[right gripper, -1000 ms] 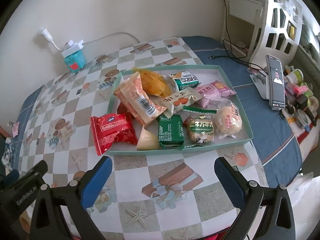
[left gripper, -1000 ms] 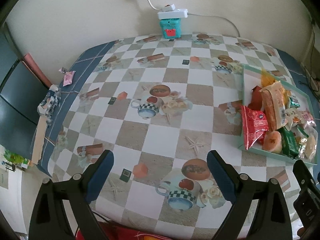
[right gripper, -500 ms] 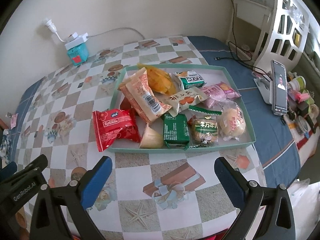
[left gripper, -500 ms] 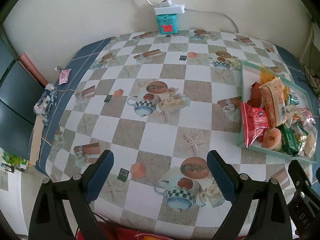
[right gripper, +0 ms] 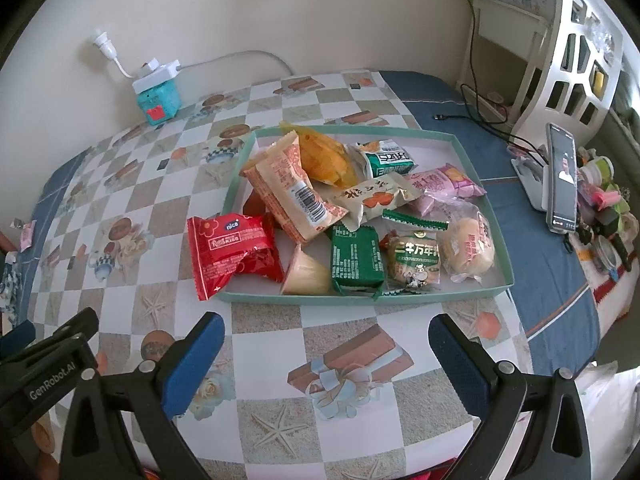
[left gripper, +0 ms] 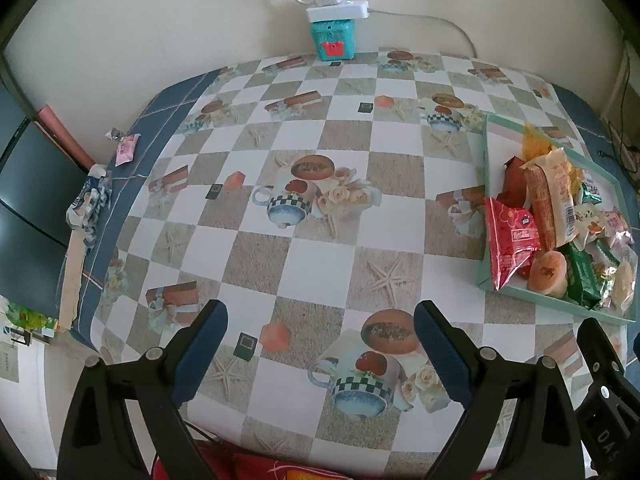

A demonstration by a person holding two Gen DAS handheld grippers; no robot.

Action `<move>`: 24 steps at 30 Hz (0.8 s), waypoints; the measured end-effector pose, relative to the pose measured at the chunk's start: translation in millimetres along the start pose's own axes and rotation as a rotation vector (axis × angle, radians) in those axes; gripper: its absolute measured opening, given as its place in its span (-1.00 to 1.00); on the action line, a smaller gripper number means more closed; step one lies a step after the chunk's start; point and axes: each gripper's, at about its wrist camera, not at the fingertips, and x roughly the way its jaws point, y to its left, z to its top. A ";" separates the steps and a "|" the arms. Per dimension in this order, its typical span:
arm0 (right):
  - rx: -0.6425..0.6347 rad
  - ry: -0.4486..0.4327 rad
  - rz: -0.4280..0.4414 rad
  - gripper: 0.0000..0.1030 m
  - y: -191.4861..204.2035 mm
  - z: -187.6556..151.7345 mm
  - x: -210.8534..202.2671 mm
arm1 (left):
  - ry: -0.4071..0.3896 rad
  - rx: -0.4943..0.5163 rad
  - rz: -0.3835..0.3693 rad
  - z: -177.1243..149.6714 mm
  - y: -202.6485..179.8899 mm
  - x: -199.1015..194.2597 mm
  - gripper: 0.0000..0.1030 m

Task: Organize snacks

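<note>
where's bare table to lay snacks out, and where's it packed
Free: the wide checkered stretch between the tray and the blue left border, back to the teal box; also the strip between the tray's near wall and the right gripper. Packed: the tray itself; the red packet overhangs its corner.

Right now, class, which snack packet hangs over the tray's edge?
The red packet: its lower corner overhangs the teal tray's near-left rim onto the tablecloth; the others lie inside.
</note>
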 end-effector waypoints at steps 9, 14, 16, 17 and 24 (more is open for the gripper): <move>-0.005 0.001 -0.001 1.00 1.1 -0.4 0.3 | 0.008 0.002 0.000 -0.2 -0.4 1.6 0.83; -0.009 0.002 0.000 1.00 2.6 -0.5 0.1 | 0.010 0.001 0.001 0.1 -1.0 1.8 0.83; -0.009 0.002 0.000 1.00 2.9 -0.5 0.0 | 0.013 0.001 0.001 -0.5 -0.9 2.5 0.83; -0.010 0.003 0.000 1.00 3.1 -0.5 0.2 | 0.014 0.003 0.001 -0.8 -0.6 3.0 0.83; -0.011 0.005 0.000 1.00 3.3 -0.5 0.5 | 0.015 0.004 0.001 -1.0 -0.4 3.6 0.83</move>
